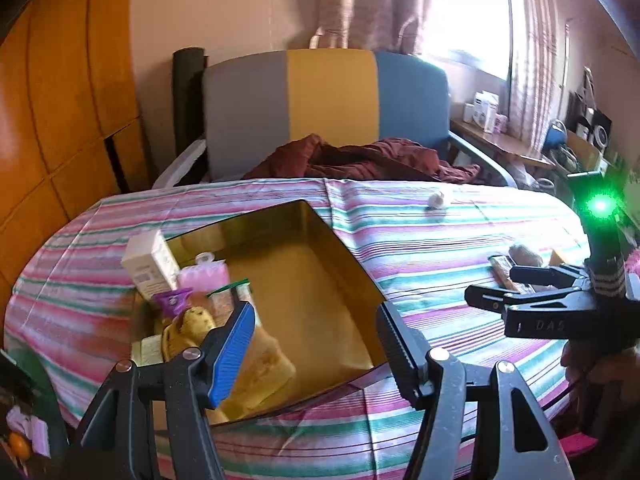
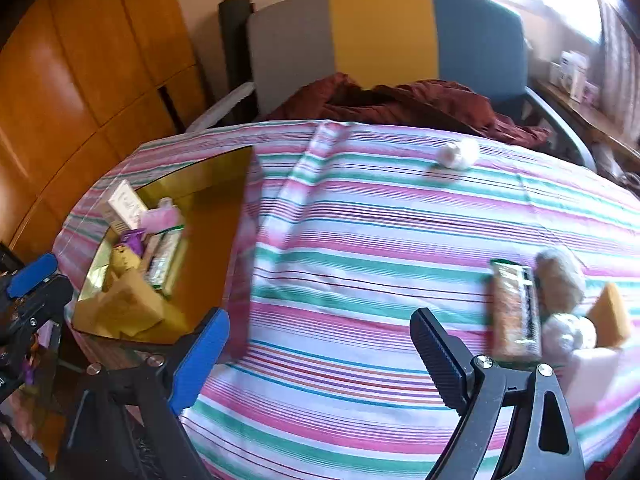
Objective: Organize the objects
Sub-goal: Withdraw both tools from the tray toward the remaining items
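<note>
Right gripper [image 2: 320,356] fingers spread, empty, snack bar [image 2: 514,312] just right of the black finger [image 2: 440,360]

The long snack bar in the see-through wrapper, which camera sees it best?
The right wrist view. There the long snack bar in the see-through wrapper lies close and whole on the striped cloth, beside the open right gripper. In the left wrist view the bar is small, and that gripper hides part of it.
</note>
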### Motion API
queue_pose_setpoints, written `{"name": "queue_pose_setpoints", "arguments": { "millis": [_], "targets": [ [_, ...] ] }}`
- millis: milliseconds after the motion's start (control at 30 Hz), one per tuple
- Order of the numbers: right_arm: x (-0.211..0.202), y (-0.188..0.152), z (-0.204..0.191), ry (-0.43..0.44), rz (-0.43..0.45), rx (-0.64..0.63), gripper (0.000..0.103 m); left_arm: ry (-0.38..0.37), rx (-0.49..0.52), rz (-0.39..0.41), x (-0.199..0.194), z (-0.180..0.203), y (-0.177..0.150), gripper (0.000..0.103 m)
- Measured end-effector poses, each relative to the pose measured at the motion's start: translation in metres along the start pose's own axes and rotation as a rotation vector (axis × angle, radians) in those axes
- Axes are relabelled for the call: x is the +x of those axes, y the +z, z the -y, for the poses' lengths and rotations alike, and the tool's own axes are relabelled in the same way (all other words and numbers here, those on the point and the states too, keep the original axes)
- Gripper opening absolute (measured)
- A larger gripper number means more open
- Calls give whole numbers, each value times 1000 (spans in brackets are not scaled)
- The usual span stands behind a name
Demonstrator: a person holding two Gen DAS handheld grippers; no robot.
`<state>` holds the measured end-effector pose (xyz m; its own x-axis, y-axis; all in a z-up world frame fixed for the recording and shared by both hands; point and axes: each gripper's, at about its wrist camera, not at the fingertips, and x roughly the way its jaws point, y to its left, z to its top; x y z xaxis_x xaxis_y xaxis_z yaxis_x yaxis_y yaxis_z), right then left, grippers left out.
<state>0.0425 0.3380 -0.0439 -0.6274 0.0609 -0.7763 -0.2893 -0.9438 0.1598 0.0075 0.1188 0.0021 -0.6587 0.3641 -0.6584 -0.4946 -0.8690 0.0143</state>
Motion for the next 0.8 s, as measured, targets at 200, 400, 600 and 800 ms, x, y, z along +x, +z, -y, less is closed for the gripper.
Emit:
{"name": "queue_pose_setpoints", "arguments": {
  "millis": [200, 400, 600, 800],
  "targets": [
    [-12, -1, 31, -55, 13, 39, 94, -26, 43, -12, 8, 17, 6, 64],
    [-27, 1, 66, -111, 33, 83, 94, -66, 81, -27, 18, 36, 14, 64],
    [-44, 5, 107, -177, 57, 136, 95, -94, 121, -40, 30, 57, 21, 64],
    [-55, 5, 143, -235, 70, 180, 96, -128, 138, -73, 45, 71, 25, 64]
  ]
}}
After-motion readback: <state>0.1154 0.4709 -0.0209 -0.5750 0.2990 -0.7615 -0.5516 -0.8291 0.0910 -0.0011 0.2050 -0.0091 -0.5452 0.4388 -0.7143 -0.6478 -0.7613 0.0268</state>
